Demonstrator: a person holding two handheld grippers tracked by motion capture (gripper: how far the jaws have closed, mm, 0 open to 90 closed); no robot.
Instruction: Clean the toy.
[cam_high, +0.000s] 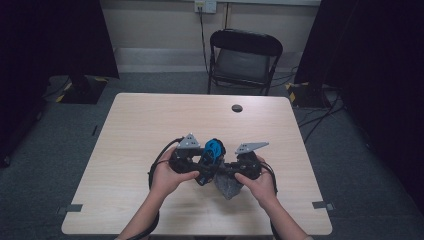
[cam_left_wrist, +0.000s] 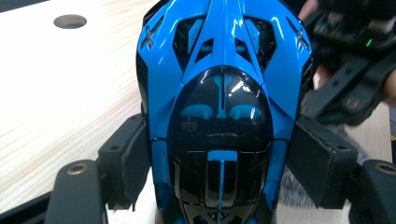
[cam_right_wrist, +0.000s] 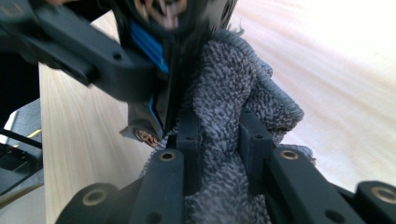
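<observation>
The left gripper (cam_high: 200, 162) is clamped on a blue toy car (cam_left_wrist: 224, 107): in the left gripper view its two pads (cam_left_wrist: 133, 161) press the car's flanks, the glossy black canopy facing the camera. The car's near end is cut off at the bottom edge, and its wheels cannot be seen. From the high view only a small blue patch of the car (cam_high: 214, 150) shows between the two grippers, the rest hidden by hands and black bodies. To the right, the right gripper (cam_high: 231, 172) pinches a grey cloth (cam_right_wrist: 224, 121), bunched between its jaws; the cloth lies against the car's underside, which is blurred and dark, so whether cloth and car truly touch there is hard to tell. The cloth's lower part hangs toward the table (cam_high: 150, 120)
</observation>
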